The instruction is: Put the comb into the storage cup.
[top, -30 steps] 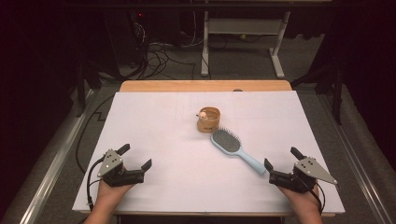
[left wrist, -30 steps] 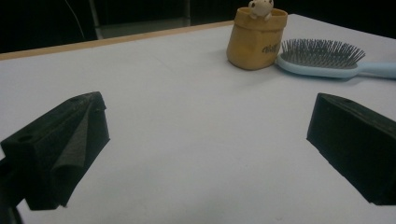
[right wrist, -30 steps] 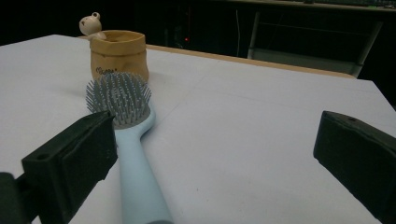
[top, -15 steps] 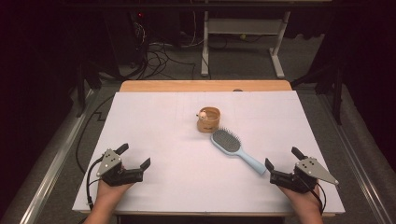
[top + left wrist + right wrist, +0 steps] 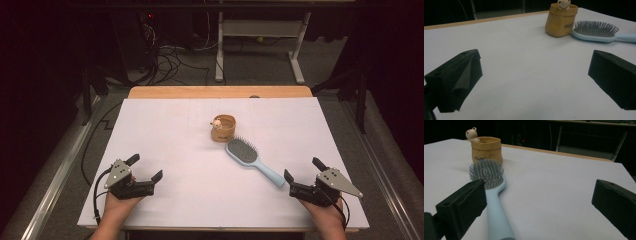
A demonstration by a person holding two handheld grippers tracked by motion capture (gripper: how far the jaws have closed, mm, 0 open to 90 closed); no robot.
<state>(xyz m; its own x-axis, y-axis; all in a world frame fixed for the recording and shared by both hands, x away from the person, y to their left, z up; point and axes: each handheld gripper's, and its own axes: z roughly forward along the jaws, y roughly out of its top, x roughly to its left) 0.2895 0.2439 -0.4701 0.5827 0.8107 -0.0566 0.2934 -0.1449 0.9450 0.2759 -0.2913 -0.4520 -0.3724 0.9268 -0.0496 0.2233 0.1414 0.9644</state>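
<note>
My right hand-held gripper [image 5: 303,176], jaws wide, sits by the blue hairbrush [image 5: 253,161] handle, which points toward it.

Over the last second the left gripper [image 5: 144,170] and right gripper [image 5: 302,170] have edged slightly nearer the bench's front edge.
</note>
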